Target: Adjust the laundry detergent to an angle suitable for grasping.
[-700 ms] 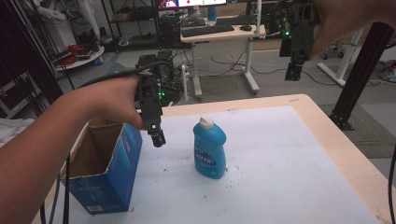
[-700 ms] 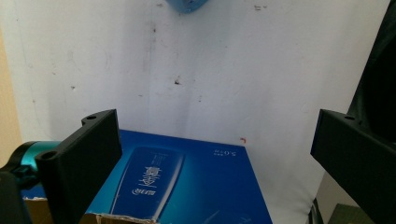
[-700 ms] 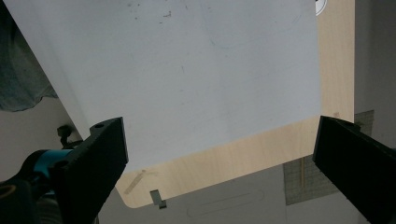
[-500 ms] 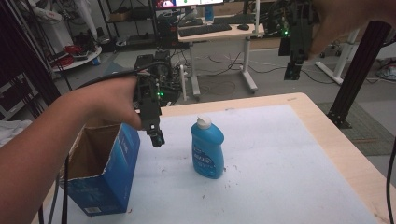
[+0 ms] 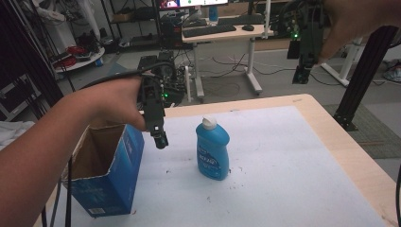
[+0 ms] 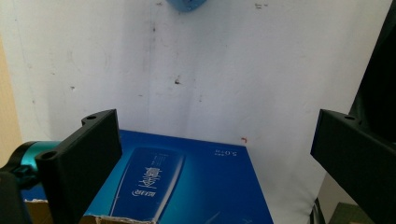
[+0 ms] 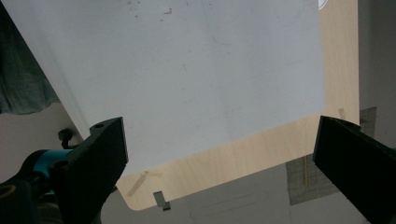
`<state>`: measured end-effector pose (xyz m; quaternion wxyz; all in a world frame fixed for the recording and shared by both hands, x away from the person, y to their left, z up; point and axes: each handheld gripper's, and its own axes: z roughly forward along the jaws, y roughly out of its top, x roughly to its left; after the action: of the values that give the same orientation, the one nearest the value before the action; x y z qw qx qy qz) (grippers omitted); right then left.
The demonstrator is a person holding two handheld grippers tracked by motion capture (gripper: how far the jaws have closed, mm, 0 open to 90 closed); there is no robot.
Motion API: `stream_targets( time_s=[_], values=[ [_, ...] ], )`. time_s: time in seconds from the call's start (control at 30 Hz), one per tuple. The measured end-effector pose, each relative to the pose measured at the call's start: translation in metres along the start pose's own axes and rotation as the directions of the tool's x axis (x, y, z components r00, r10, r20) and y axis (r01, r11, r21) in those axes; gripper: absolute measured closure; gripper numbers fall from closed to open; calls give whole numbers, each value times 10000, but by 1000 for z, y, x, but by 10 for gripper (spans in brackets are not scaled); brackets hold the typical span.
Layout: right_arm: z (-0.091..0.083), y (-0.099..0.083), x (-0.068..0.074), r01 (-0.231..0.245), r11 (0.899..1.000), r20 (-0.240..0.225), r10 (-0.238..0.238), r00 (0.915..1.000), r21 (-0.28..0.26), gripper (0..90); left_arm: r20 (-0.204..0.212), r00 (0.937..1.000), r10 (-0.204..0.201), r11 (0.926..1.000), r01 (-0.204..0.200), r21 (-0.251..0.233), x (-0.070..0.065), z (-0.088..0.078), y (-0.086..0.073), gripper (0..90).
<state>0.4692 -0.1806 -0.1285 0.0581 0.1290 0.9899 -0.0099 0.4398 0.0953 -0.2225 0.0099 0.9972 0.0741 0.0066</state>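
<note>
A blue detergent bottle (image 5: pixel 212 152) with a white cap stands upright on the white mat (image 5: pixel 283 161) near the table's middle. To its left stands an open blue cardboard box (image 5: pixel 108 176), top flaps up, and I cannot see into it. My left gripper (image 5: pixel 161 141) hangs pointing down above the box's right edge, a short way left of the bottle, apart from both. In the left gripper view, its jaws (image 6: pixel 217 121) stand wide open over the box's printed side (image 6: pixel 187 182), nothing between them. My right gripper (image 5: pixel 300 78) is held high beyond the table's far right part, jaws (image 7: pixel 223 126) open and empty.
The wooden table edge (image 5: pixel 350 151) frames the mat on the right and far side. Behind the table are a desk with a keyboard (image 5: pixel 210 30), black shelving (image 5: pixel 28 56) and a black frame post (image 5: pixel 364 71). A cable (image 5: pixel 68 189) trails down left of the box.
</note>
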Motion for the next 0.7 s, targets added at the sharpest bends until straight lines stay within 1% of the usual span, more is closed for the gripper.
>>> stream_targets(
  time_s=[0.07,0.13,0.2,0.33,0.37,0.4,0.43,0.47,0.53,0.57,0.6,0.7],
  values=[
    [0,-4,2,24,9997,-68,-25,10000,-227,22,6,10000,13,10000,-13,10,0,0,0,18],
    [0,-6,2,68,9996,-28,-69,10000,-261,22,-10,10000,55,10000,-55,47,0,0,0,18],
    [-1,-9,4,-53,9996,-57,52,10000,-275,22,23,10000,-1,10000,1,-17,-1,0,0,18],
    [-1,-13,9,-95,9981,-180,84,9998,-614,22,-42,10000,52,10000,-52,36,-2,-1,-1,18],
    [-1,-13,9,-95,9981,-180,84,9998,-614,22,-42,10000,52,10000,-52,36,-2,-1,-1,18],
    [1,-17,12,-119,9959,-249,97,9996,-896,22,-51,10000,15,10000,-16,-17,-2,-2,-2,18],
    [1,-17,12,-119,9959,-249,97,9996,-896,22,-51,10000,15,10000,-16,-17,-2,-2,-2,18],
    [2,-21,14,-159,9929,-224,133,9997,-1177,22,-44,10000,17,10000,-17,37,-3,-2,-2,18],
    [3,-24,16,-205,9888,-359,154,9992,-1477,22,-63,10000,8,10000,-8,-16,-4,-2,-2,18],
    [3,-24,16,-205,9888,-359,154,9992,-1477,22,-63,10000,8,10000,-8,-16,-4,-2,-2,18],
    [7,-28,18,-248,9827,-473,164,9987,-1837,22,-60,10000,26,10000,-26,-19,-5,-2,-2,18],
    [14,-33,22,-349,9746,-628,215,9978,-2214,22,-78,10000,61,10000,-61,-64,-5,-3,-3,18]
  ],
)
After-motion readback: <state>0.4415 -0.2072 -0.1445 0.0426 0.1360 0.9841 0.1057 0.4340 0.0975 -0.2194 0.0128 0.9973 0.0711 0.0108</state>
